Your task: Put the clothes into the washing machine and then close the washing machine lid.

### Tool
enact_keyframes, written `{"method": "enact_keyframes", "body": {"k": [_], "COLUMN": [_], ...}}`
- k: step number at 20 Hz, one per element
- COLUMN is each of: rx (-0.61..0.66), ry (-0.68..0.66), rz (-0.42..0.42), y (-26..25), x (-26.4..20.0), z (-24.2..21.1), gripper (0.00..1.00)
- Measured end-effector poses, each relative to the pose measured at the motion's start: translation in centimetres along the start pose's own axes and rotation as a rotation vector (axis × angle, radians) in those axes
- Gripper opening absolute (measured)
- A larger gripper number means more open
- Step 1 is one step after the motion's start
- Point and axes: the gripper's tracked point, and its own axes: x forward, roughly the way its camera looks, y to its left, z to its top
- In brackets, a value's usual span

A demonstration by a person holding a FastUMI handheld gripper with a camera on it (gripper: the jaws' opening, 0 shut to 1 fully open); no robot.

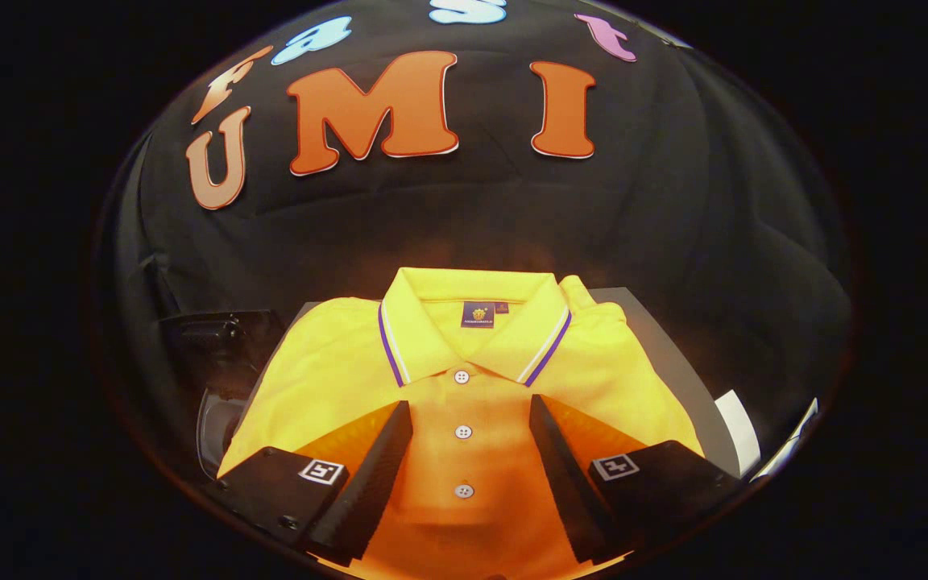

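nothing of the task looks done yet. the yellow polo shirt (pixel 464 379) lies folded and flat on a grey worktop (pixel 677 362), collar away from me, its button placket running straight between the fingers of my hand-held gripper (pixel 470 419). the fingers stand wide apart, one on each side of the placket, above the cloth or perhaps just on it; i cannot tell whether they touch, and they clamp nothing. so the grasp, the carry, the drop into the machine and the closing of the lid all seem to be left.

to the left of the shirt, just beside its sleeve edge, sits a dark object with a curved rim (pixel 218 403); i judge it may be the washing machine or its lid, but it is too dim to say.

as for room: the shirt covers most of the worktop, with bare grey showing only beyond its right shoulder and along the right edge. a white strip (pixel 738 431) lies near that right edge. the booth wall stands well beyond the collar, so there is open space ahead and above for lifting.
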Motion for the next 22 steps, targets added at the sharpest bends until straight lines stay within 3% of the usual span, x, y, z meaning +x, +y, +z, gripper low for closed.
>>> {"method": "enact_keyframes", "body": {"k": [7, 12, 16, 17, 20, 21, 22], "rx": [-0.015, -0.048, -0.079, -0.09, -0.069, -0.052, -0.055], "ry": [0.051, 0.112, 0.121, 0.116, 0.137, 0.141, 0.136], "rz": [-0.027, -0.003, 0.01, 0.0, -0.004, -0.005, 0.0], "y": [0.2, 0.4, 1.1, 1.2, 1.3, 1.5, 1.7], "x": [0.1, -0.1, -0.3, -0.2, -0.3, -0.4, -0.3], "z": [-0.1, -0.1, -0.1, -0.1, -0.2, -0.2, -0.1], "gripper": [0.99, 0.85, 0.54, 0.34, 0.3, 0.18, 0.18]}}
